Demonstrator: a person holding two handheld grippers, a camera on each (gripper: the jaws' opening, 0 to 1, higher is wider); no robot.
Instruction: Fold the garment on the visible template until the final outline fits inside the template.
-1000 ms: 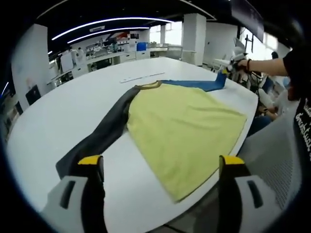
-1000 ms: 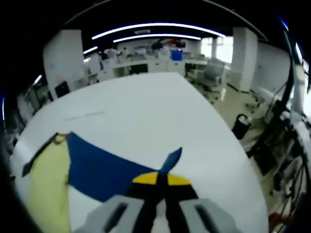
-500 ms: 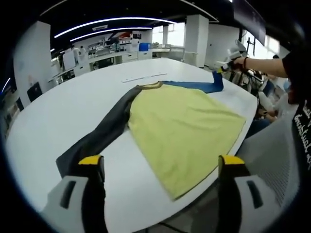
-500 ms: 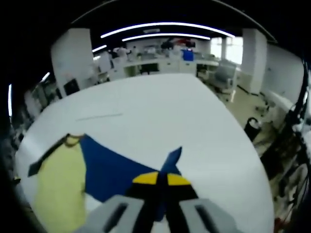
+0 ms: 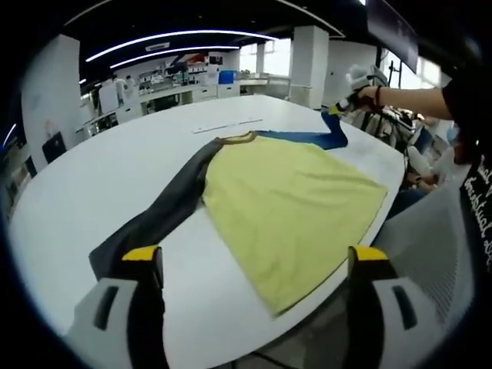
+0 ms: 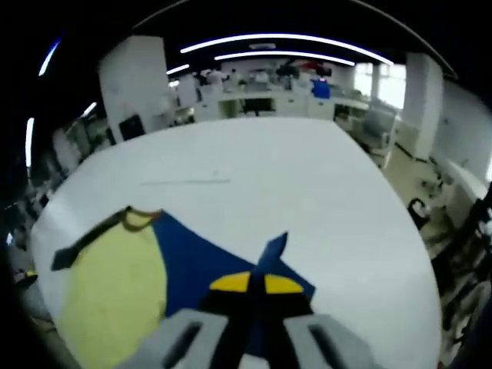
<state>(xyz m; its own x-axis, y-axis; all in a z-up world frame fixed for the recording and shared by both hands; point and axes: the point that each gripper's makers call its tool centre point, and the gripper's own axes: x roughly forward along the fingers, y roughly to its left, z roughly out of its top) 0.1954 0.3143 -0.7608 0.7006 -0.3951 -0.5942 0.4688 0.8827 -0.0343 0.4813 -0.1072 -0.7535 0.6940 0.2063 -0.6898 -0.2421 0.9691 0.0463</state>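
Blue sleeve (image 6: 211,257) clamped in right gripper (image 6: 255,283); left gripper (image 5: 254,265) apart, beside garment (image 5: 288,204).

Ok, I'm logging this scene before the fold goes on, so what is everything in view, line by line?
garment: one, yellow body, flat on the table near its front edge
grey sleeve: one, dark grey, stretched out flat toward the left gripper
blue sleeve: one, blue, its end lifted in the right gripper
table: one, white, large and rounded
thin line: one, pale, on the table beyond the collar
desks and shelving: several, white, far back in the room
left gripper: one, grey with yellow tips, jaws wide apart above the table's near edge
right gripper: one, grey with yellow tips, shut on the blue sleeve
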